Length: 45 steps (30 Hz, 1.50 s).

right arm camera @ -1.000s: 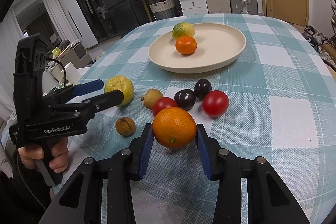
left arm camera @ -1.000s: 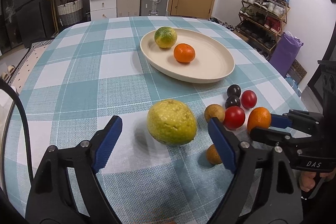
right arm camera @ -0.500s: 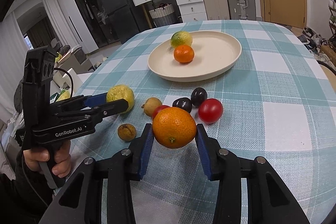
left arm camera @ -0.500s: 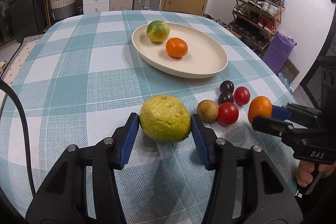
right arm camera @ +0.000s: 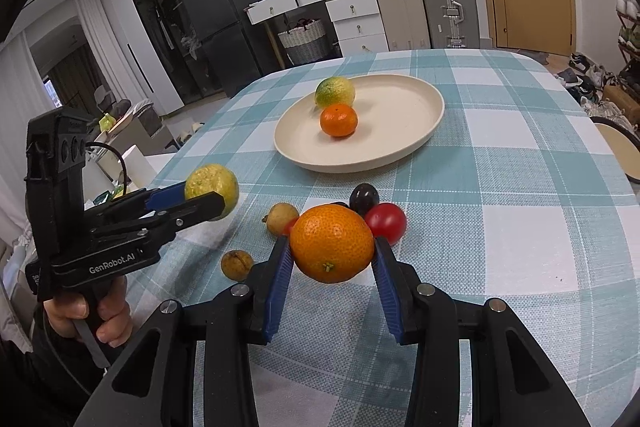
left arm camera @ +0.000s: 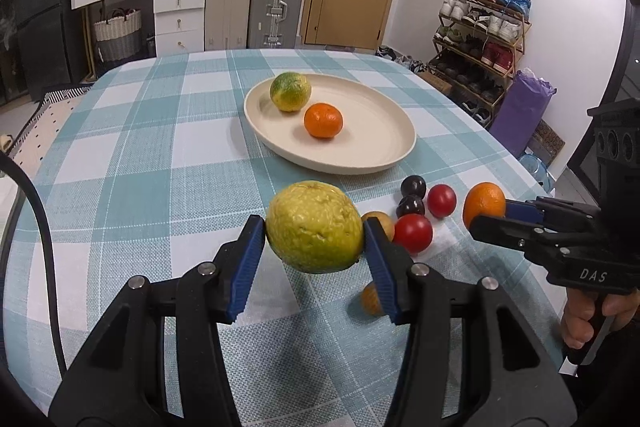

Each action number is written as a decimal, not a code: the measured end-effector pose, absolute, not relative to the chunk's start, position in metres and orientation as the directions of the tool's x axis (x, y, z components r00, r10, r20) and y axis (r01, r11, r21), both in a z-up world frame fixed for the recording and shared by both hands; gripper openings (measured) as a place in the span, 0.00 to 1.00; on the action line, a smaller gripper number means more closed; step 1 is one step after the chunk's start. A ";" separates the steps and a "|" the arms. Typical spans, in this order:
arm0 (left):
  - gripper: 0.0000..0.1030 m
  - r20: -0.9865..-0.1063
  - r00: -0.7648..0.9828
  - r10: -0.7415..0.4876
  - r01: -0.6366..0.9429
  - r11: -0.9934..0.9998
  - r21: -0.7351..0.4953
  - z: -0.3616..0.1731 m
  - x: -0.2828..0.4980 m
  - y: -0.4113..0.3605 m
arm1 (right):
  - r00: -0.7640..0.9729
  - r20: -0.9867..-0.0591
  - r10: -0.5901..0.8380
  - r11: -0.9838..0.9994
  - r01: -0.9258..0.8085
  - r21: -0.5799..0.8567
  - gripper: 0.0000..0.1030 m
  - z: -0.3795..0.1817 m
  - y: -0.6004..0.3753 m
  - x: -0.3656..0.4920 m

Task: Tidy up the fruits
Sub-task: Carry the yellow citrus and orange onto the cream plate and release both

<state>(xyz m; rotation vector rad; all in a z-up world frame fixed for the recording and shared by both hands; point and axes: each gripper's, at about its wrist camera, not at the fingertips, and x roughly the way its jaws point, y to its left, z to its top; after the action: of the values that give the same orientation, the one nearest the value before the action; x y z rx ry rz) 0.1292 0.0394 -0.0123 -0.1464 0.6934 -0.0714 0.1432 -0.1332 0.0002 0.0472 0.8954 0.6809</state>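
Observation:
My left gripper (left arm camera: 315, 239) is shut on a bumpy yellow-green fruit (left arm camera: 315, 231) and holds it above the checked tablecloth; it also shows in the right wrist view (right arm camera: 212, 187). My right gripper (right arm camera: 331, 255) is shut on an orange (right arm camera: 331, 243), lifted off the table, also seen in the left wrist view (left arm camera: 484, 203). A cream plate (left arm camera: 376, 143) farther back holds a green-yellow citrus (left arm camera: 290, 92) and a small orange (left arm camera: 323, 120). Two red tomatoes (left arm camera: 413, 233), two dark plums (left arm camera: 413, 185) and two brown fruits (right arm camera: 237, 265) lie on the cloth.
The table edge (left arm camera: 532, 179) runs along the right, with a shoe rack (left arm camera: 480, 39) and purple bag beyond. Drawers, suitcases and a door stand behind the table. A fridge (right arm camera: 208, 23) is at the far left in the right wrist view.
My left gripper closed on the yellow-green fruit and lifted it off the cloth. My right gripper raised the orange higher above the table.

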 end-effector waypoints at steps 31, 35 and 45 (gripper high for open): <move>0.47 -0.532 0.843 -0.085 0.007 0.989 -0.147 0.030 0.155 0.036 | 0.516 -0.653 0.554 0.813 -0.505 0.291 0.40 0.032 -0.148 0.182; 0.47 -0.532 0.843 -0.079 0.005 0.990 -0.138 0.030 0.170 0.038 | 0.525 -0.653 0.545 0.816 -0.510 0.271 0.40 0.035 -0.144 0.191; 0.47 -0.555 0.828 -0.081 0.002 0.990 -0.142 0.016 0.201 0.041 | 0.532 -0.660 0.530 0.823 -0.509 0.251 0.40 0.035 -0.137 0.208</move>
<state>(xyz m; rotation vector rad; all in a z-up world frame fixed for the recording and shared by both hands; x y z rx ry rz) 0.2006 0.0410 0.0162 -0.1381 0.5941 -0.0444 0.2078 -0.1369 0.0348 0.0291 0.7973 0.6200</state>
